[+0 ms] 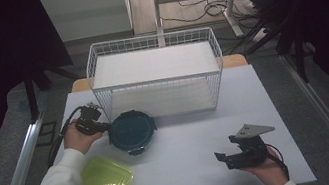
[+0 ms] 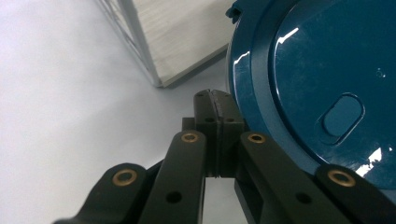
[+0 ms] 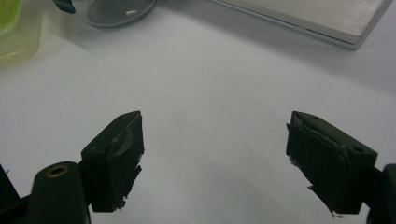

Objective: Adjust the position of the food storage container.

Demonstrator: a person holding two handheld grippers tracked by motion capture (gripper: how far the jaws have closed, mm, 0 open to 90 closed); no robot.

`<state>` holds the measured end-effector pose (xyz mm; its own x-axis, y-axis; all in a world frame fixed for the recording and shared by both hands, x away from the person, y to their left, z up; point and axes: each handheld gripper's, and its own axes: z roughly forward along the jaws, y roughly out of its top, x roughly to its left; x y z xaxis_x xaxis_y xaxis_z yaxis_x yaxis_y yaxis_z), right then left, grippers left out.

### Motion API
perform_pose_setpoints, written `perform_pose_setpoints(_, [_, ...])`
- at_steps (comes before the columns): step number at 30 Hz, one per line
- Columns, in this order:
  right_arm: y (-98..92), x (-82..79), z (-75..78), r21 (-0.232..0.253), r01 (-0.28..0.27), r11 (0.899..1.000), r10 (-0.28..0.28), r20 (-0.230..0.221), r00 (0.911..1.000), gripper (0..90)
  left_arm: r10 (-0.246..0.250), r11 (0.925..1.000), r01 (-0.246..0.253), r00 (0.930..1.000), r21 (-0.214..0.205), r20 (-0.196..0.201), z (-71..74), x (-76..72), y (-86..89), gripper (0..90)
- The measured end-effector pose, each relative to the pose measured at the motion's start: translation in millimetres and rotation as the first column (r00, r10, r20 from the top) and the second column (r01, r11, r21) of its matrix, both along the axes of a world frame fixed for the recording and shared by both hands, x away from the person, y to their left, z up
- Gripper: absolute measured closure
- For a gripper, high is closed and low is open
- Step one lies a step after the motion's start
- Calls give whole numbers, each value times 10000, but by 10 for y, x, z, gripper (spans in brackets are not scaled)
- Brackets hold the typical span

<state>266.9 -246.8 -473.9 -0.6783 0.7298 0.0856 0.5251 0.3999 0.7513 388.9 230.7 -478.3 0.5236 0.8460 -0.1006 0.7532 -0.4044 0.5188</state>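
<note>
A round container with a dark blue lid (image 1: 131,131) sits on the white table (image 1: 186,144), left of centre and in front of the wire basket. My left gripper (image 1: 104,127) rests at the lid's left rim; in the left gripper view its jaws (image 2: 216,100) are shut flat against each other, just beside the blue lid (image 2: 317,79), with nothing between them. My right gripper (image 1: 226,151) hovers at the front right, pointing left. Its jaws (image 3: 215,135) stand wide open over bare table.
A white wire basket (image 1: 157,73) with a pale board inside stands at the back of the table. A yellow-green square container (image 1: 106,179) lies at the front left, near the left sleeve. The table's front edge is close to both hands.
</note>
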Motion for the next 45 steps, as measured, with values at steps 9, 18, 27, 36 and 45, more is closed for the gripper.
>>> perform_pose_setpoints(9, [15, 14, 5, 19, -71, 10000, 71, -4, 10000, 191, -180, 9998, 181, 9998, -127, 33, -2, -6, -101, 900])
perform_pose_setpoints(18, [16, 14, 5, 17, -90, 10000, 90, -22, 10000, 191, -329, 9988, 331, 9994, -348, 72, 0, -40, -255, 900])
perform_pose_setpoints(27, [14, 15, 3, -1, -79, 10000, 79, -25, 10000, 191, -766, 9963, 768, 9970, -386, 67, 10, -66, -432, 900])
perform_pose_setpoints(36, [9, 17, 3, -27, -70, 10000, 70, -22, 10000, 191, -1146, 9931, 1146, 9934, -266, 25, 23, -140, -562, 900])
perform_pose_setpoints(45, [21, 18, -1, -54, -59, 10000, 59, -55, 10000, 191, -1256, 9908, 1256, 9921, -505, 30, 17, -144, -673, 900])
